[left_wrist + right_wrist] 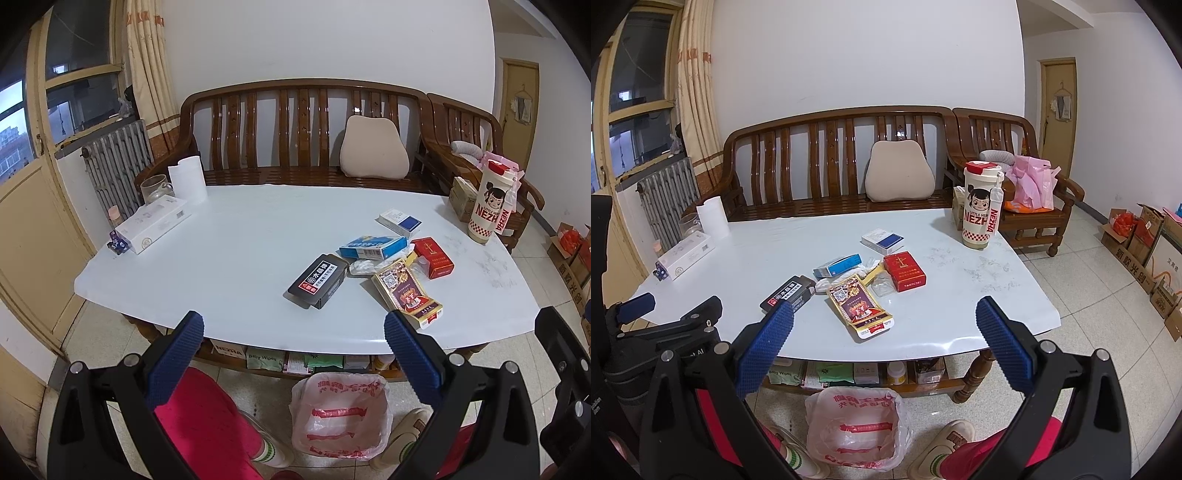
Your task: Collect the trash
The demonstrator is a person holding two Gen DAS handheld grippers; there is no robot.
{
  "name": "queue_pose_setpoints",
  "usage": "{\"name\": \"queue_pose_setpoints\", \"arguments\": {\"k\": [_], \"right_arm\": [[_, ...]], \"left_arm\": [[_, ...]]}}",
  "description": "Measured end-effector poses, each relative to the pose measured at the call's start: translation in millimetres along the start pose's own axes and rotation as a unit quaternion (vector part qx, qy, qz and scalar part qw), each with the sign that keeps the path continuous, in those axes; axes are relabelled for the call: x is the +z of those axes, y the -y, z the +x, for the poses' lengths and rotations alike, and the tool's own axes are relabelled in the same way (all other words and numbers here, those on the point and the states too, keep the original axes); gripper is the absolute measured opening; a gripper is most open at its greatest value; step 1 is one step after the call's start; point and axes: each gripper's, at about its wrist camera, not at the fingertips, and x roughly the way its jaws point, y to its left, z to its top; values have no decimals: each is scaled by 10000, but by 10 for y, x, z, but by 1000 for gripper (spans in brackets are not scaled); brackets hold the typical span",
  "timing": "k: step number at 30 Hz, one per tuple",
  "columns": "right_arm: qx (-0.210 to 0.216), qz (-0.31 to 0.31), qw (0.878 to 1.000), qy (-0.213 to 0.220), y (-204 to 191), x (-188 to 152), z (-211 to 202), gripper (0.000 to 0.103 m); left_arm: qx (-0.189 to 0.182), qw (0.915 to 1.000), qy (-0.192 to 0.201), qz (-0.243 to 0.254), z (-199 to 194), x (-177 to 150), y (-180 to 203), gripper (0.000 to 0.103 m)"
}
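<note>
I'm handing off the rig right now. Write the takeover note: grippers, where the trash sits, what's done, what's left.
Left gripper: open, empty, held short of the table's near edge.
Right gripper: open, empty, same height.
Trash on the white table: black box, blue box, red pack, gold flattened carton, white-and-blue box, crumpled plastic wrap between them.
Bin with plastic bag liner is on the floor between the person's feet; it looks empty.
Done: nothing visibly collected.
Left: pick each piece and drop it in the bin.
</note>
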Motion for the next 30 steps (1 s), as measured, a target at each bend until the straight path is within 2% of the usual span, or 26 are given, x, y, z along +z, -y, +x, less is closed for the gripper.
{"name": "queue_pose_setpoints", "arguments": {"k": [8,13,15,19,23,30], "right_arm": [[-14,-11,10000,13,9,9,-6,97],[-47,-82,10000,20,20,59,0,97],[-32,-119,9999,18,24,82,10,97],[13,-199,9998,-1,49,134,60,97],[312,-242,9990,-189,121,198,172,97],[574,-584,9948,-608,294,395,486,97]], "left_arm": [[-59,9999,69,80,-48,57,-24,96],[-492,9987,-28,113,-44,82,-40,96],[-535,9985,-31,138,-44,92,-32,96],[-512,9978,-37,428,-42,130,46,96],[-598,9953,-154,743,15,173,83,96],[-741,9874,-557,1281,281,282,82,96]]}}
